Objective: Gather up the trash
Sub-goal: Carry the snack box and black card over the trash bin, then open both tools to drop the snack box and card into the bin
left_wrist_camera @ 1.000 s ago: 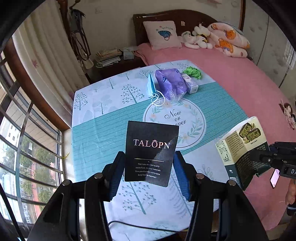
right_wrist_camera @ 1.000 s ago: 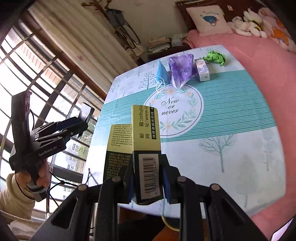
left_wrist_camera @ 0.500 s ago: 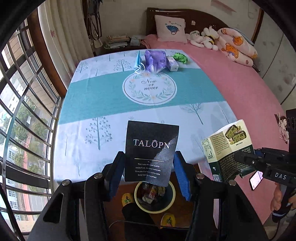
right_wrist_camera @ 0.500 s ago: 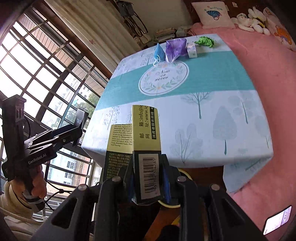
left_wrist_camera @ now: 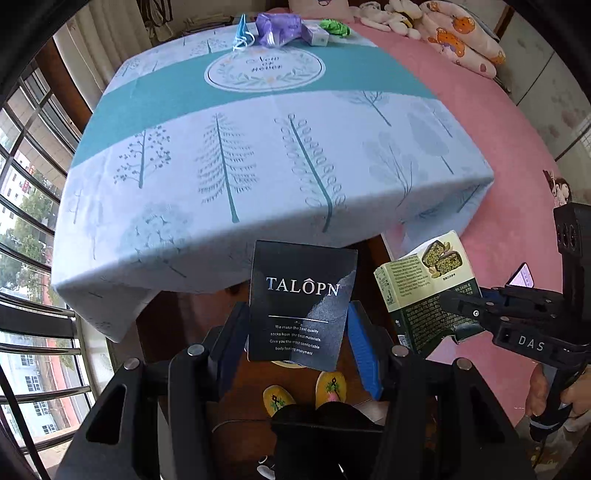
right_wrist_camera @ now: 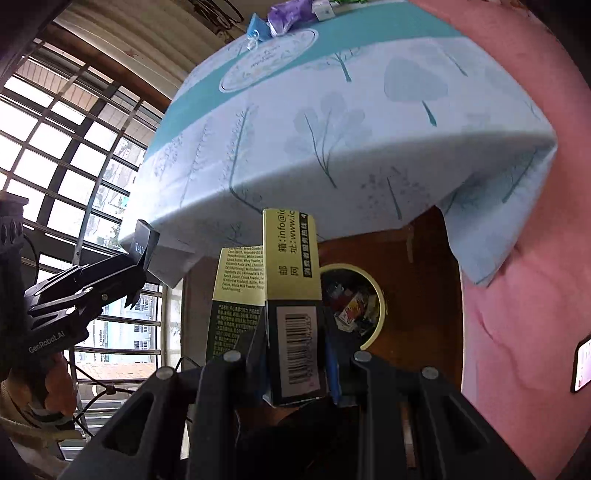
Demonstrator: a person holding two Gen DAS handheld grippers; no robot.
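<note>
Trash is hanging above the yellow bin [right_wrist_camera: 373, 295]: left gripper [left_wrist_camera: 297, 332] is pinching the stiff, light black TALOPN card [left_wrist_camera: 303, 299], right gripper [right_wrist_camera: 295, 354] is squeezing a crushable green snack box [right_wrist_camera: 291, 295].

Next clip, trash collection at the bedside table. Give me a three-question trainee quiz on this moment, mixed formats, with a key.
1. True or false: the left gripper holds a black card printed TALOPN.
2. Multiple choice: the right gripper is shut on A) a blue face mask, B) a green and yellow carton, C) a purple bag.
3. Fill in: in the right wrist view, the round yellow-rimmed bin with wrappers inside stands on the ____, below the table's edge.

Key
1. True.
2. B. The blue face mask and the purple bag lie at the far end of the tablecloth.
3. Floor.
</note>
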